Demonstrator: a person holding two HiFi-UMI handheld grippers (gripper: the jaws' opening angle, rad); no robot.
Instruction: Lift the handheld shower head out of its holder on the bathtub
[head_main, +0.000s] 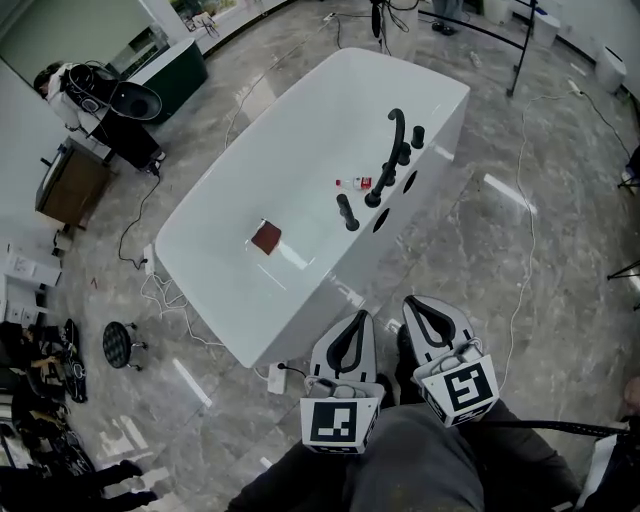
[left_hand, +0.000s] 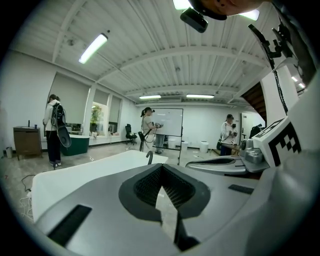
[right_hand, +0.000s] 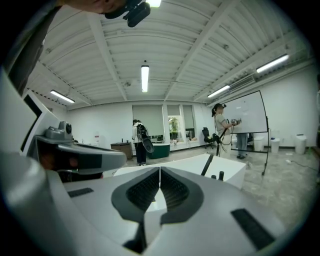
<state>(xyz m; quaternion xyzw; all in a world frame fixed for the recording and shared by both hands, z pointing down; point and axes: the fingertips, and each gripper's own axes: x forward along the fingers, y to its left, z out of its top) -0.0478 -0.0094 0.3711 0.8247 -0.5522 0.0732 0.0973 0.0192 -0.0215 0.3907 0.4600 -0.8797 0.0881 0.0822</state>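
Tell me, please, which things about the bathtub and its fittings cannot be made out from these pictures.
- Black fittings on the bathtub rim, head view: too small to tell which one lifts out.
- Red-brown item in the bathtub, head view: too small to identify.
- Fittings, left gripper view: the left gripper hides all but the spout.
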